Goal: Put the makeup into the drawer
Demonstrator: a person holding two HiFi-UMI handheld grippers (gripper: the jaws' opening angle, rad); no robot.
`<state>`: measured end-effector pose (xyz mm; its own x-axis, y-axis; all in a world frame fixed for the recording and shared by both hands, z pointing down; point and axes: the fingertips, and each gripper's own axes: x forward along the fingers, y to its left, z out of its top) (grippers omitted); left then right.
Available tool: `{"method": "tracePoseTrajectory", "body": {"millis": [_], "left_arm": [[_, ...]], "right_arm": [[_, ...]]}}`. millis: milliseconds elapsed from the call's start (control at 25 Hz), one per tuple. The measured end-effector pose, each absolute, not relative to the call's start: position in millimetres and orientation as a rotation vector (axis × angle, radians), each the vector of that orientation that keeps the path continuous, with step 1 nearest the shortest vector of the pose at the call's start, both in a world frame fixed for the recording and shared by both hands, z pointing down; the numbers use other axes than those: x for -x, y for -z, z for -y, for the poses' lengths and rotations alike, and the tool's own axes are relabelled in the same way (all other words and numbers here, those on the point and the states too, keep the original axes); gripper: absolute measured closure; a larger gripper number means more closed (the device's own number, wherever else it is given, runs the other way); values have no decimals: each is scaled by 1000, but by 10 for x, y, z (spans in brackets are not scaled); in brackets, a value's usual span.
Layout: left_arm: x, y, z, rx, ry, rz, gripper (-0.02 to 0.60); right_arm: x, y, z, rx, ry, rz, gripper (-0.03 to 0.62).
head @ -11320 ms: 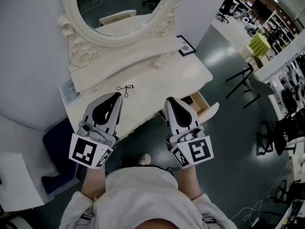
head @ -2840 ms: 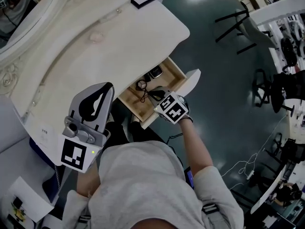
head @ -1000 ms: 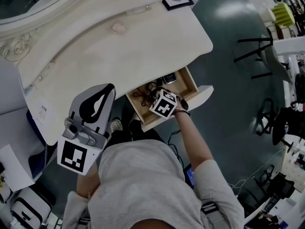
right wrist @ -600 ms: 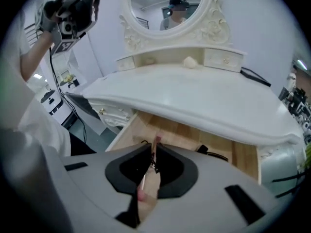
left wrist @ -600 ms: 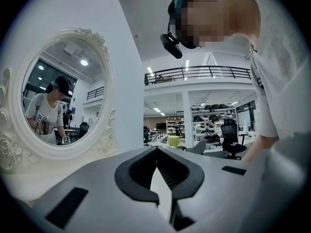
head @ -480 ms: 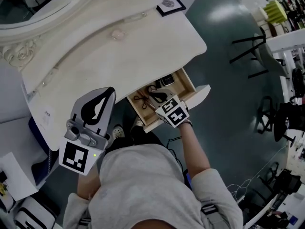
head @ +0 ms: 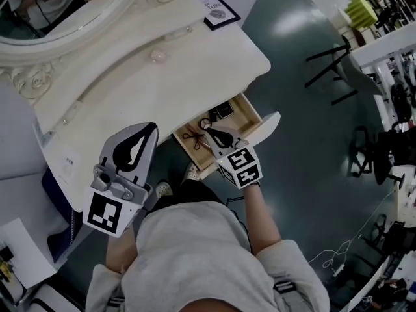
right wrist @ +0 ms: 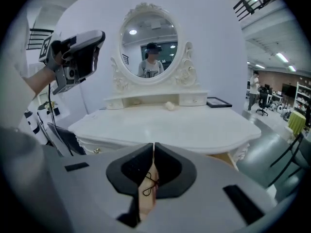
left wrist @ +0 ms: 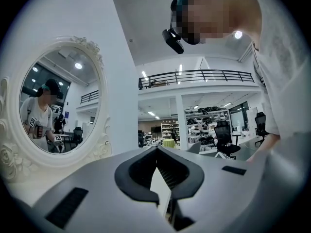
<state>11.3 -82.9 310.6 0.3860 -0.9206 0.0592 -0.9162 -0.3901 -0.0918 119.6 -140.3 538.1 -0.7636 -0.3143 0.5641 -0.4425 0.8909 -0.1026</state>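
From the head view, the open drawer [head: 249, 114] under the white worktop [head: 162, 77] holds the eyelash curler [head: 192, 138], just beside the right claw [head: 211, 132]. The left claw [head: 148, 132] is raised over the worktop's edge.

In the left gripper view, the left claw [left wrist: 156, 149] is closed and empty, with a mirror [left wrist: 53, 101] behind it.

In the right gripper view, the right claw [right wrist: 153, 145] is closed on nothing, and the eyelash curler [right wrist: 149, 183] shows below it on the drawer's wood.

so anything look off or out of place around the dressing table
Nothing spilled or damaged. Only the light wooden drawer under the white dressing table stands open, a black eyelash curler lying loose inside, by the right gripper.
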Motion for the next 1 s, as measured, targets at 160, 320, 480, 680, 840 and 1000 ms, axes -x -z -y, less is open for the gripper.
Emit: {"method": "tracePoseTrajectory", "body": {"millis": [160, 320, 480, 680, 840, 1000], "left_arm": [[-117, -3072, 735, 2587, 154, -1690, 568], [-129, -3039, 660, 2599, 157, -1667, 567], [-142, -3015, 570, 2619, 146, -1645, 568], [-170, -2970, 494, 2644, 131, -1603, 568], [-188, -2954, 434, 2666, 117, -1580, 568], [-187, -2872, 403, 2666, 56, -1563, 566]], "right_arm": [[-1243, -5095, 1356, -647, -308, 2564, 566], [-1285, -4835, 1289, -732, -288, 2607, 566], [-1319, -4608, 1185, -800, -270, 2645, 566], [-1382, -4334, 1084, -896, -248, 2682, 566], [-1428, -4156, 983, -957, -239, 2707, 566], [-1444, -3988, 877, -1010, -207, 2724, 566]]}}
